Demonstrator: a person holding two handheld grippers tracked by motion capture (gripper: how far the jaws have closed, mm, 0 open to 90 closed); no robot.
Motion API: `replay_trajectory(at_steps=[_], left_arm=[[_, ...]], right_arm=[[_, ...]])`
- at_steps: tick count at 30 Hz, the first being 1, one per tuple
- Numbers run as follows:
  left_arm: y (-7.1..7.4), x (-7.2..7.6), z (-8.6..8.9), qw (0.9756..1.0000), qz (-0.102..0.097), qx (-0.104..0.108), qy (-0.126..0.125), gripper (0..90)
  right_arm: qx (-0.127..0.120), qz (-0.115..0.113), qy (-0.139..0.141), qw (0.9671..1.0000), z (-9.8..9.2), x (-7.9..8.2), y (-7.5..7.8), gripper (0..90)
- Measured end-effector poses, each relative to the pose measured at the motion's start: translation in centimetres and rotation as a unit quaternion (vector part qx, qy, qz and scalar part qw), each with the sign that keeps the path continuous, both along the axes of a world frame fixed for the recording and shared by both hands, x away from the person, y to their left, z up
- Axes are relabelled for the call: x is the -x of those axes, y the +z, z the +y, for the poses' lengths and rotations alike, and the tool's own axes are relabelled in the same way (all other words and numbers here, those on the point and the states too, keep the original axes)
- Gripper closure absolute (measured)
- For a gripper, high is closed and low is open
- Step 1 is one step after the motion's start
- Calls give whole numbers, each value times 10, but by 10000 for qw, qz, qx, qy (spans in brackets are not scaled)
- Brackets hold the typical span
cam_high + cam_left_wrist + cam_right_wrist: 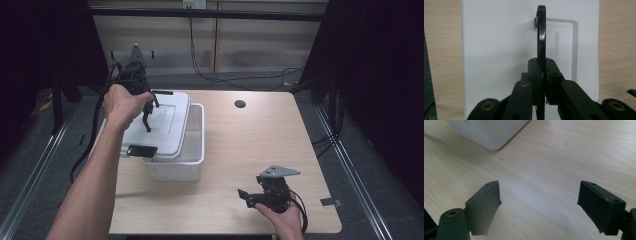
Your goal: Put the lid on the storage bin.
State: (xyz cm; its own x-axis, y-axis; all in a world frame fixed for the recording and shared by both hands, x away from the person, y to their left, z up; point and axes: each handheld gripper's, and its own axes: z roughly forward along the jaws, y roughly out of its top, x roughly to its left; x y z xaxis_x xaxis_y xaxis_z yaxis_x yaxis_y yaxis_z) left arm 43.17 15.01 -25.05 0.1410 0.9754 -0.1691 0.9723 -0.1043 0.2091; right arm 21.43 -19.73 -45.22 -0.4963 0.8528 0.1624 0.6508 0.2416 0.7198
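The left gripper [145, 114] is clamped on the thin black handle [541, 37] of the white lid [162, 122], its jaws pinched tight on that narrow bar. In the high view the lid sits skewed over the translucent plastic bin [192, 150], overhanging the bin's rim toward nine o'clock and leaving the three o'clock side of the bin uncovered. A black latch [142, 150] hangs at the lid's six o'clock end and another at twelve.

The grip is on a slim, hinged-looking bar, so the lid could swing or twist under the jaws as it is carried. If it tilts, its low edge may catch the bin's rim and drag or tip the light bin across the wooden table [260, 140]. A slip from the pinch would drop the lid onto the bin.

The right gripper [248, 196] rests at five o'clock on the table, jaws spread wide with nothing between them, well apart from the bin, so nothing steadies the bin.

No brand, label or writing is readable anywhere.
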Motion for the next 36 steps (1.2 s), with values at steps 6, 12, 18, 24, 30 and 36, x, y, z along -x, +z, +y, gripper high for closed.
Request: replay_trajectory(at_steps=[6, 12, 18, 24, 30, 36], left_arm=[[-2, -1, -3, 9999, -19, 46, 131, 849], [-10, -2, -7, 9996, 4, 92, 253, 849], [-12, -2, -11, 9992, 42, 152, 372, 849], [-18, -2, -21, 9985, -53, 180, 520, 850], [-21, -3, -25, 9985, -51, 186, 510, 849], [-23, -2, -27, 9986, -83, 204, 484, 849]], right_arm=[[38, 63, -39, 10000, 0, 0, -1, 182], [37, 43, -19, 10000, -1, 0, -1, 183], [34, 50, -15, 10000, 0, 0, -1, 181], [33, 51, -6, 10000, 0, 0, -1, 182], [36, 44, 7, 10000, -1, 0, -1, 183], [33, 54, 48, 10000, 0, 0, -1, 183]])
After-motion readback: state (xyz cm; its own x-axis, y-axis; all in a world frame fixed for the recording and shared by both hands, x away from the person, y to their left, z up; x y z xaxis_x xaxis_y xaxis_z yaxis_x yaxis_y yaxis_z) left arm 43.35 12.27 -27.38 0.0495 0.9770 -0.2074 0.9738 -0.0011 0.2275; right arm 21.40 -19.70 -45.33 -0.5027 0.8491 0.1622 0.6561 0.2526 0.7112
